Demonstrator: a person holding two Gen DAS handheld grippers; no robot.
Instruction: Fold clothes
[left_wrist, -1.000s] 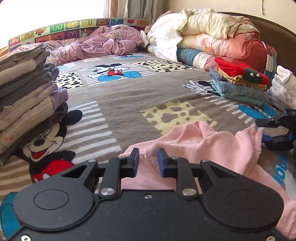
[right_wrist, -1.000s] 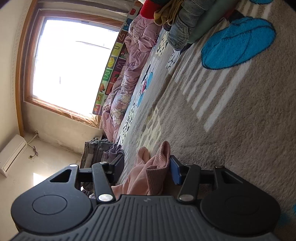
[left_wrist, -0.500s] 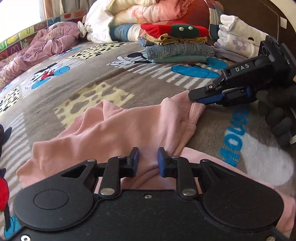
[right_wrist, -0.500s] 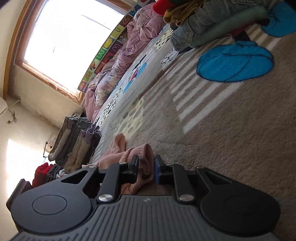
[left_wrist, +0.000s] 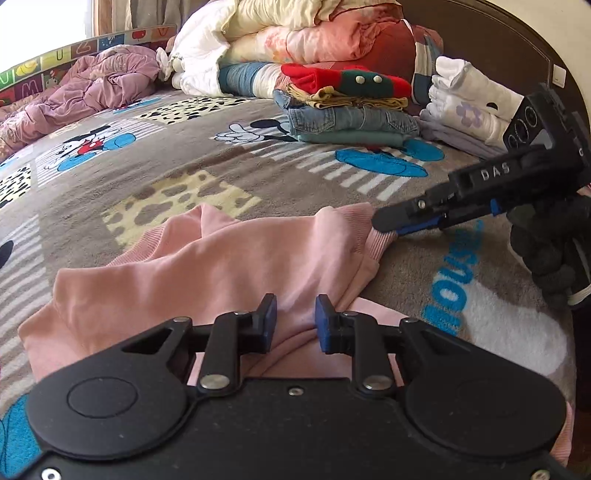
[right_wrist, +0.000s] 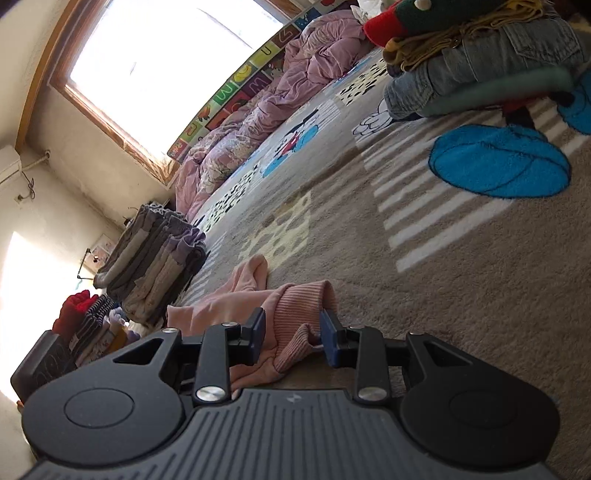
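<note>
A pink sweatshirt (left_wrist: 207, 273) lies spread on the cartoon-print blanket (left_wrist: 177, 162). My left gripper (left_wrist: 295, 319) sits low over its near part, shut on a raised fold of the pink fabric. The ribbed sleeve cuff (left_wrist: 380, 240) points right, and my right gripper (left_wrist: 384, 223), held by a black-gloved hand (left_wrist: 546, 251), has its tips at it. In the right wrist view the cuff (right_wrist: 295, 317) lies slack between the fingers of the right gripper (right_wrist: 291, 332), which stands partly open.
A folded stack topped by red and green knitwear and jeans (left_wrist: 347, 107) stands behind, white folded clothes (left_wrist: 469, 107) to its right, piled quilts (left_wrist: 295, 40) at the headboard. A crumpled mauve cover (left_wrist: 99, 85) lies far left. A tall grey folded stack (right_wrist: 155, 258) stands beyond the sweatshirt.
The right gripper went from wide open around the cuff to shut on it, and now its fingers have parted again. The left wrist view has swung right; its finger gap is unchanged.
</note>
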